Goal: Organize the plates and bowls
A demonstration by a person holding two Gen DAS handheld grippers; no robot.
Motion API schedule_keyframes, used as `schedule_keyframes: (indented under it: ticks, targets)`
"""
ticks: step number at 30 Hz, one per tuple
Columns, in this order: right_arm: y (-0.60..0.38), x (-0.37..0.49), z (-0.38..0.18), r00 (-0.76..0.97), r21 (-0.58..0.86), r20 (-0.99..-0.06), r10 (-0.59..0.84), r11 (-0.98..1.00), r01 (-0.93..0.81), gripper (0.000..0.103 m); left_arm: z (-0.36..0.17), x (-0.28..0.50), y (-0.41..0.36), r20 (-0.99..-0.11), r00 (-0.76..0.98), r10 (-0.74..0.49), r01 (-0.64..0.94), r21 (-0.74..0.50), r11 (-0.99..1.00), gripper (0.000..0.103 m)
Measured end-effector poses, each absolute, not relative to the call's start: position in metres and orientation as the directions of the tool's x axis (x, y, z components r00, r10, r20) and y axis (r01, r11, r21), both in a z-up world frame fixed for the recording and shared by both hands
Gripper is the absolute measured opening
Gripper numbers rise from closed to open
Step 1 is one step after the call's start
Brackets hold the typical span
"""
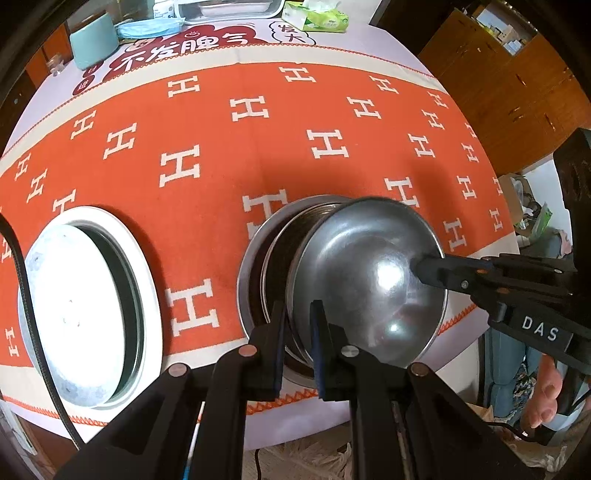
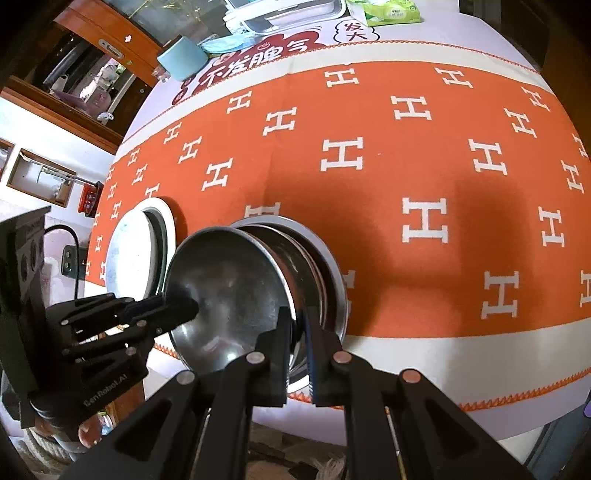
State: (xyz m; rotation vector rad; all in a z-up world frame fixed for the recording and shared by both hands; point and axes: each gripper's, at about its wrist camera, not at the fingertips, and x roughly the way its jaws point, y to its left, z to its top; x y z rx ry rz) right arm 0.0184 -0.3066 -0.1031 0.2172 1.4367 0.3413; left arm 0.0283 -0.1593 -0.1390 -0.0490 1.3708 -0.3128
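A shiny steel bowl [image 1: 369,280] [image 2: 229,291] is held tilted above a stack of steel plates and bowls [image 1: 266,258] [image 2: 317,266] near the table's front edge. My left gripper [image 1: 298,328] is shut on the bowl's near rim; in the right wrist view it [image 2: 177,310] pinches the bowl's left rim. My right gripper [image 2: 297,332] is shut on the bowl's rim too; in the left wrist view it [image 1: 424,271] grips the bowl's right side. A white plate [image 1: 77,314] [image 2: 129,251] lies in a white-rimmed dish [image 1: 147,280] to the left.
The table has an orange cloth [image 1: 221,147] with white H marks. At the far edge stand a pale blue cup [image 1: 92,38], a blue mask [image 1: 147,27], a tray [image 1: 229,7] and a green tissue pack [image 1: 317,16]. A wooden cabinet [image 1: 498,81] stands to the right.
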Motion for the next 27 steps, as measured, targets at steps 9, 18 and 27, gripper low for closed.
schedule_keyframes:
  ticks: [9,18,27]
  targets:
    - [-0.299,0.019,-0.104,0.145,0.301,-0.937,0.317,0.945,-0.125,0.014,-0.132,0.034,-0.154,-0.947,0.201,-0.251,0.187,-0.215,0.959,0.011]
    - [-0.293,0.017,-0.084,0.267,0.224,-0.926,0.266,0.958,-0.178,0.028,-0.117,0.032,-0.142,-0.931,0.250,-0.266,0.143,-0.237,0.961,0.027]
    - [-0.286,0.009,-0.077,0.279,0.220,-0.921,0.274,0.953,-0.210,0.028,-0.102,0.021,-0.134,-0.910,0.314,-0.271,0.113,-0.248,0.962,0.050]
